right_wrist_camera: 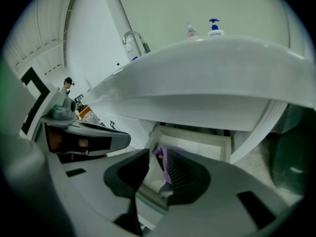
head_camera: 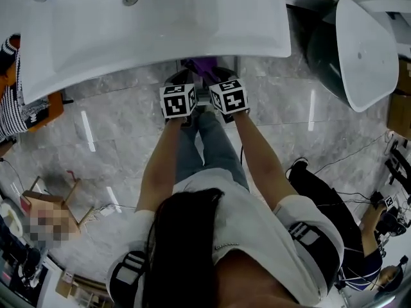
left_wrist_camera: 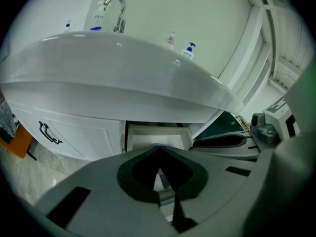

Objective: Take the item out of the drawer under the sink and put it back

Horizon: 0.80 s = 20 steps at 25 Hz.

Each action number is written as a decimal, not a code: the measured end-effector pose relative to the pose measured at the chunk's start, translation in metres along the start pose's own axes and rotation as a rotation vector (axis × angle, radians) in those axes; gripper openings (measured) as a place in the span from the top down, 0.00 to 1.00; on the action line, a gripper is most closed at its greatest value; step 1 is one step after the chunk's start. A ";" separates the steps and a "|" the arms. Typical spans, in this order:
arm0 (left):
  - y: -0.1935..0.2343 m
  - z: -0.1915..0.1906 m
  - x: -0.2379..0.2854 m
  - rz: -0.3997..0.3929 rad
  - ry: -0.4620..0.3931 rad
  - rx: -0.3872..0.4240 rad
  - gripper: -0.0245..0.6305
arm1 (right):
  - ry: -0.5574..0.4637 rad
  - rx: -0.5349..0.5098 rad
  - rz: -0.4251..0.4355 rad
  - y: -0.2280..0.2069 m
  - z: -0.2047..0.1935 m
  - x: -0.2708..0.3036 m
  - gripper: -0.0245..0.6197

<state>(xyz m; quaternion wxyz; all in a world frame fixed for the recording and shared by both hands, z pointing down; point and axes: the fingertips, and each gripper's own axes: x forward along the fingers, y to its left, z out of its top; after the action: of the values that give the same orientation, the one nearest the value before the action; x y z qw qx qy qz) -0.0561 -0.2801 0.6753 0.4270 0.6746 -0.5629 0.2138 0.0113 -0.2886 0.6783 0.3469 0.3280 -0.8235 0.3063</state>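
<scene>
right tongs (right_wrist_camera: 157, 179) apart around purple item (right_wrist_camera: 165, 163), left tongs (left_wrist_camera: 161, 180) pinching it, over open drawer (right_wrist_camera: 197, 139)

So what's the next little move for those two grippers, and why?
Probably open the left gripper's jaws too. The purple item is over the open drawer under the sink. The right gripper's jaws stand apart beside it, while the left's look closed on it. Letting go should drop it back in.
</scene>
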 end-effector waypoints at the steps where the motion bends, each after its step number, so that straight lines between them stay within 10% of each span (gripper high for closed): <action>1: 0.001 -0.004 0.003 0.004 0.009 -0.005 0.96 | 0.006 0.000 0.008 0.000 -0.002 0.004 0.78; 20: 0.037 -0.032 0.057 0.079 0.032 -0.104 0.96 | 0.124 0.018 0.018 -0.024 -0.039 0.097 0.52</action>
<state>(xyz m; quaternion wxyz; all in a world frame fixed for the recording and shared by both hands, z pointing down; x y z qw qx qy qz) -0.0690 -0.2873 0.7492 0.4618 0.6254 -0.5923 0.2117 -0.0089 -0.3058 0.7819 0.3917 0.3039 -0.8006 0.3364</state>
